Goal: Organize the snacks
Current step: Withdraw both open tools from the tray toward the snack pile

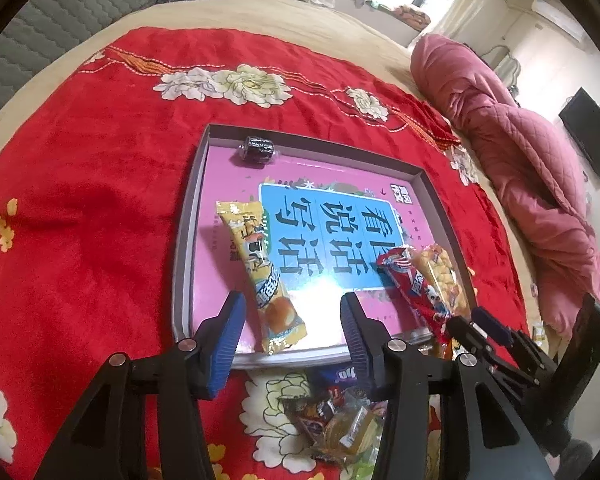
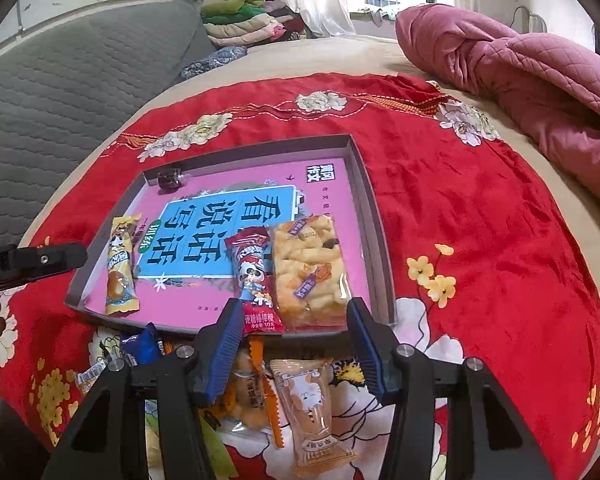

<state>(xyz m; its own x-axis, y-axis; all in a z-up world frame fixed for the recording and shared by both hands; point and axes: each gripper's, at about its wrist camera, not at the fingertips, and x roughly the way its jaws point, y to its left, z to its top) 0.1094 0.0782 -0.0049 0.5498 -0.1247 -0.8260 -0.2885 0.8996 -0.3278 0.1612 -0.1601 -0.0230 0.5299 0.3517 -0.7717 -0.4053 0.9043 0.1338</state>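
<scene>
Our left gripper [image 1: 292, 320] hangs half open and empty over the tray's [image 1: 188, 216] near left; the yellow bar [image 1: 260, 272] lies between the fingers [image 1: 232, 332], long axis running away from us. The right gripper [image 2: 292, 332], also half open and empty, straddles the red stick [image 2: 256, 280] and rice-cracker pack [image 2: 308, 268]. The loose pile [image 2: 284, 392] waits below on the bed, nearer our right.

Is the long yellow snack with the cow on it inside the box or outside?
Inside. The yellow snack lies flat on the pink floor of the box, near its left wall; its lower end almost reaches the near edge.
</scene>
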